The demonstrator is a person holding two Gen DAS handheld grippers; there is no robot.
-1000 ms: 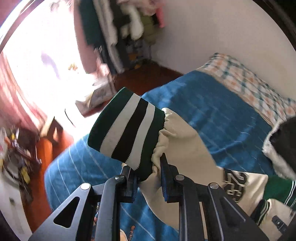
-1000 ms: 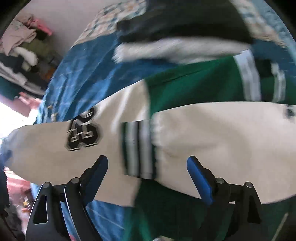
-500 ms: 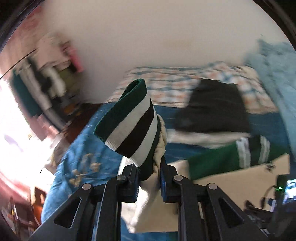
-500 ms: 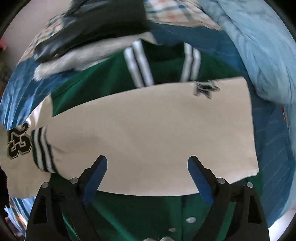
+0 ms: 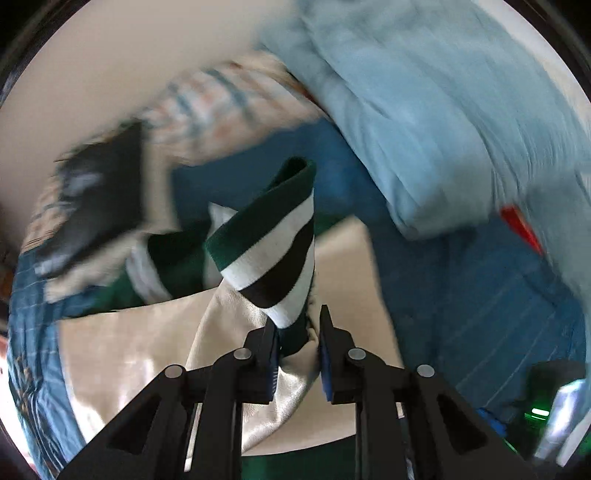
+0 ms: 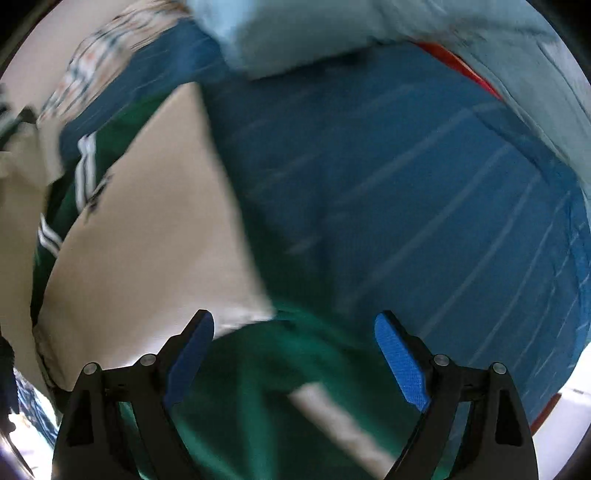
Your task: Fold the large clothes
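Observation:
A green varsity jacket with cream sleeves [image 5: 122,347] lies on a blue striped bedspread [image 5: 480,302]. My left gripper [image 5: 297,338] is shut on the end of one cream sleeve, at its green, white and black striped cuff [image 5: 273,243], and holds it up over the jacket. In the right wrist view my right gripper [image 6: 293,336] is open and empty, low over the green body [image 6: 266,391] beside the folded cream sleeve [image 6: 155,243]. Both views are motion-blurred.
A light blue blanket [image 5: 424,110] is heaped at the far right of the bed, also in the right wrist view [image 6: 332,26]. A black garment [image 5: 99,192] and a checked pillow [image 5: 221,96] lie at the head. A white wall stands behind.
My left gripper has carried the sleeve cuff from the left side of the bed to the right, across the jacket. My right gripper has swung right, staying open.

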